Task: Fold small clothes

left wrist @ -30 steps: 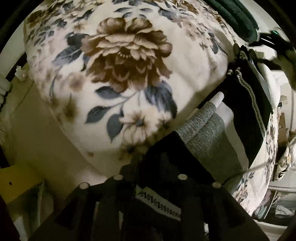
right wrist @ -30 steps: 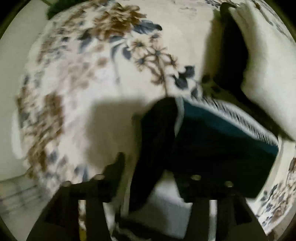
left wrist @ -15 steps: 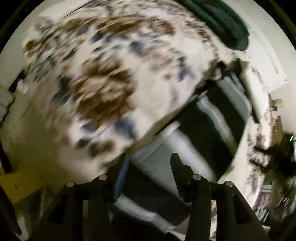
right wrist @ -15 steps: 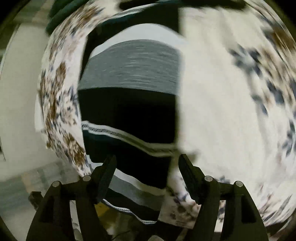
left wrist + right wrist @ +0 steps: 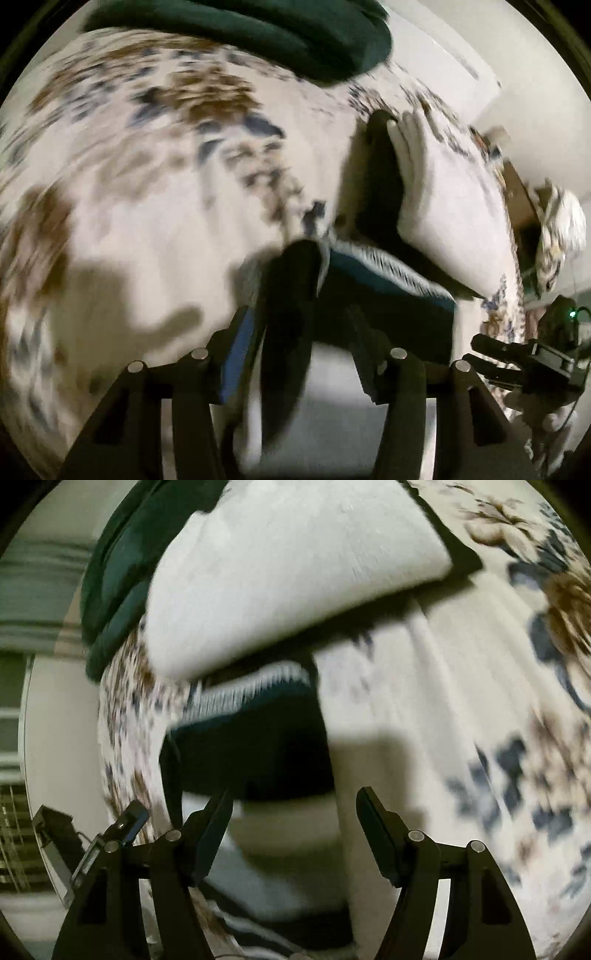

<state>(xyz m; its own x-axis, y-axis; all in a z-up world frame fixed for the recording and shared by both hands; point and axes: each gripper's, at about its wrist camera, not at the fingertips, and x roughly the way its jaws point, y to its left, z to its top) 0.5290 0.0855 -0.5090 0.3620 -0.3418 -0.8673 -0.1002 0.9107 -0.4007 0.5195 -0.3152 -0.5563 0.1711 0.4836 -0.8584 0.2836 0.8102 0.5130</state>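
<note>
A small striped garment (image 5: 388, 306), with dark teal, black, white and grey bands, lies on the floral blanket (image 5: 147, 184). In the left wrist view my left gripper (image 5: 299, 343) is open, its fingers standing either side of the garment's near end. In the right wrist view the same garment (image 5: 258, 760) lies just ahead of my right gripper (image 5: 293, 823), which is open and empty over its grey and white bands. The right gripper also shows at the right edge of the left wrist view (image 5: 524, 365). Both views are blurred.
A white pillow (image 5: 288, 576) lies just beyond the garment, touching its far edge. A dark green cushion (image 5: 258, 33) sits at the blanket's far side. The bed's edge and room clutter (image 5: 557, 229) show at the right.
Both grippers have swung quickly over the bed. The left gripper, shut on the dark garment a second ago, is open. The garment now lies flat next to the white pillow.
</note>
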